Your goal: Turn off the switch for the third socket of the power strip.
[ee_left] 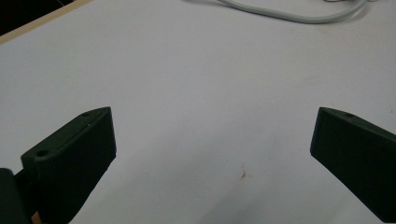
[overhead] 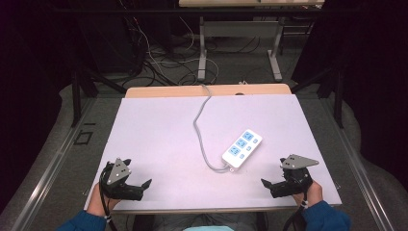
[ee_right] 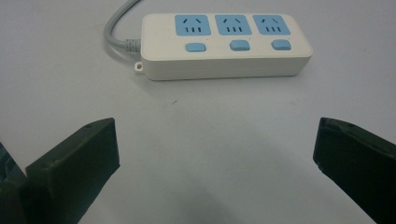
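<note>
Low at the table's near edge, both hands rest: left gripper (overhead: 139, 185) and right gripper (overhead: 272, 185) gape wide, empty, the power strip (overhead: 242, 148) lying near the right one.

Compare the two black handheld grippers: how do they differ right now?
The left gripper sits at the near left of the white table, the right gripper at the near right. The right one faces the white power strip with blue sockets; the left faces bare table and grey cable. Both are open and empty.
</note>
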